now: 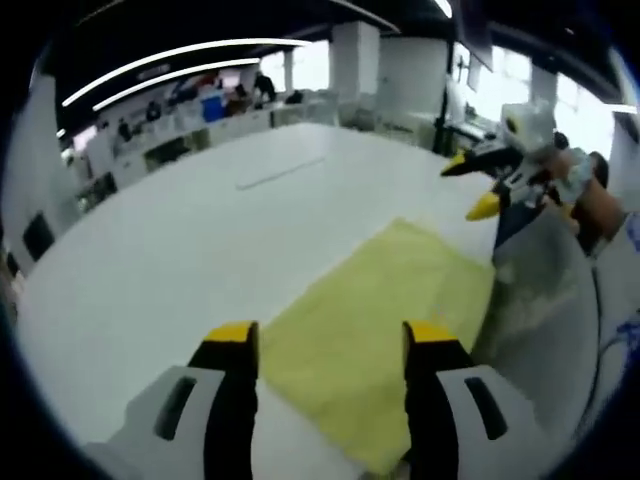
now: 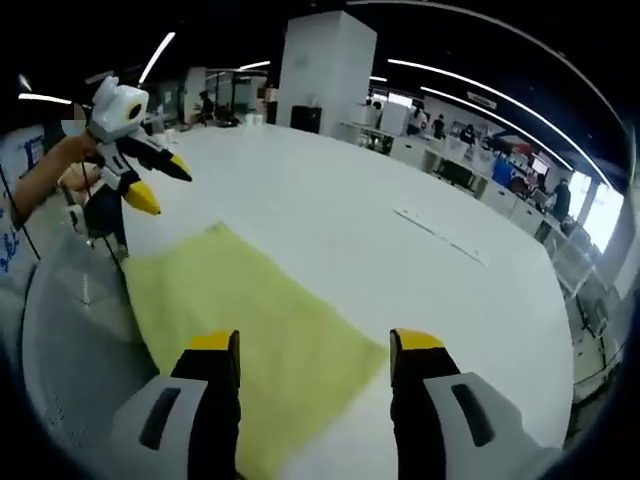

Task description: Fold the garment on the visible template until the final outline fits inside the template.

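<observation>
Left gripper wide open, holding nothing, raised above the white surface. Yellow garment lies flat just ahead of its jaws and runs off to their right, toward a grey sheet that touches the garment's far-right edge; the sheet is probably the template, can't confirm. Right gripper is also wide open and empty, hovering. The garment sits directly ahead of and under its jaws, extending to their left, and the grey sheet lies further left, against the garment.

Risks, as judgement:
- Garment lies mostly beside the grey sheet, not on it. Folding it where it is could leave the outline outside the template.
- With both grippers high and open, a pinch at an edge may miss the thin cloth or catch the sheet too, dragging it.
- One-sided pull would skew the fold.
- Near edge sits close to the surface's edge, so cloth could slide off, out of sight.
</observation>
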`<state>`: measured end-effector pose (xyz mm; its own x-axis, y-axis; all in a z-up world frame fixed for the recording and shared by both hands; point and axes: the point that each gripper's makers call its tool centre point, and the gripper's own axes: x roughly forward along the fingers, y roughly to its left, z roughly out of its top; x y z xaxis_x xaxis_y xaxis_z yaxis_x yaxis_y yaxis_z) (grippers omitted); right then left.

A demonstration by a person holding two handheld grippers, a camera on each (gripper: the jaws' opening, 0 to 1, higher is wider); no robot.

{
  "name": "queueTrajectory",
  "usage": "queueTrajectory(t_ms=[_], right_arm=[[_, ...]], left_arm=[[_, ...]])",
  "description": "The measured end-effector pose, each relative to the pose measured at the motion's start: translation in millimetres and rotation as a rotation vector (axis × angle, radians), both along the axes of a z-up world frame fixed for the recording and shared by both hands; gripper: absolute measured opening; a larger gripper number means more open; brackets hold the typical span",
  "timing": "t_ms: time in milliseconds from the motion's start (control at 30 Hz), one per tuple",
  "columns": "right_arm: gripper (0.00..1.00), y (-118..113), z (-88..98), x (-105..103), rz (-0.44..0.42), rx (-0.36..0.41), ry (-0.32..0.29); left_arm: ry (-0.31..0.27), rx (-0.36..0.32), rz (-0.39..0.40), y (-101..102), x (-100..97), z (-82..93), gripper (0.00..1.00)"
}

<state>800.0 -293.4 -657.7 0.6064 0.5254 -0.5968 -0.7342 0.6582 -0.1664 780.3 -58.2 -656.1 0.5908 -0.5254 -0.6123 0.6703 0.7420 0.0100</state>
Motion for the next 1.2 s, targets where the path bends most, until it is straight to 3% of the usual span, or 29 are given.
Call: queueTrajectory(t_ms=[67, 267, 467, 733, 933, 1133, 1200], right_arm=[[0.61, -1.2, -2.1, -5.2, 0.002, -0.013, 0.014], [0.69, -0.3, 0.6, -20.3, 0.006, 0.0, 0.03], [0.77, -1.6, -4.1, -37.8, 0.018, -0.034, 0.048], [0.85, -1.7, 3.9, -46.7, 0.018, -0.018, 0.043], [0.88, -6.4, 11.3, -51.5, 0.01, 0.002, 0.033], [0.94, -4.9, 11.9, -63.5, 0.024, -0.003, 0.045], [1.0, -3.8, 14.5, -66.1, 0.024, 0.009, 0.044]], left_arm=[[0.007, 0.027, -0.019, -0.1, -5.3, -2.5, 0.56], [0.008, 0.006, -0.035, -3.1, -15.0, 3.4, 0.59], [-0.034, 0.016, -0.044, -3.4, -23.5, 12.5, 0.61], [-0.006, 0.004, -0.098, -12.8, -47.6, 13.3, 0.71], [-0.024, -0.029, -0.051, -9.0, -51.6, 21.9, 0.81], [-0.018, -0.005, -0.047, -2.9, -57.6, 19.8, 0.85], [-0.013, -0.003, -0.057, -3.9, -61.4, 18.8, 0.88]])
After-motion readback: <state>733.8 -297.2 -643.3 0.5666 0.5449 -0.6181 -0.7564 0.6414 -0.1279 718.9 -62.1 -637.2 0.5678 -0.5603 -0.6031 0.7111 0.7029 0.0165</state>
